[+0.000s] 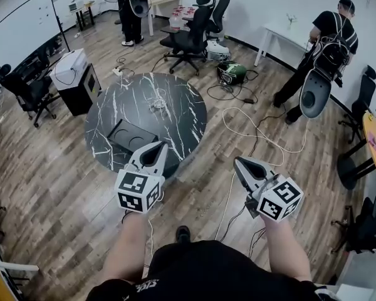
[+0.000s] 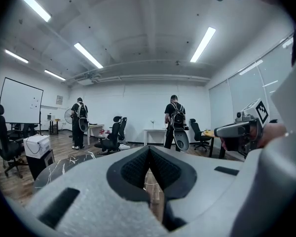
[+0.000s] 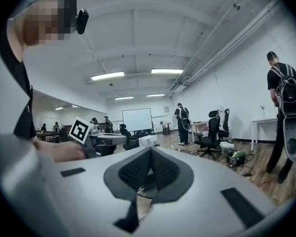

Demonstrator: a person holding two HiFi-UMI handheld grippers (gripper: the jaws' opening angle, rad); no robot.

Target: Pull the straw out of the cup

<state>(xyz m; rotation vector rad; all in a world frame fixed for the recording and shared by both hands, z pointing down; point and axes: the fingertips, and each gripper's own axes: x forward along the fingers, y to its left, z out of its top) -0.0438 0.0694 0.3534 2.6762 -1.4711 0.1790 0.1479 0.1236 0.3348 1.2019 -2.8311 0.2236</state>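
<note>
A round black marble table (image 1: 182, 115) stands ahead of me in the head view. On its far half sits a small clear cup (image 1: 158, 101); it is too small to make out the straw. A dark rectangular tray (image 1: 130, 135) lies on the table's near left part. My left gripper (image 1: 155, 146) is over the table's near edge, its jaws shut and empty, with tips meeting (image 2: 149, 148). My right gripper (image 1: 239, 163) hangs over the floor to the right of the table, also shut and empty (image 3: 150, 149). Both point about level toward the table.
Cables (image 1: 254, 127) trail over the wooden floor right of the table. A white box on a black stand (image 1: 72, 71) is at the table's left. Office chairs (image 1: 189, 36) and a green object (image 1: 232, 73) stand beyond. Two people with backpacks stand at the back and right (image 1: 326, 49).
</note>
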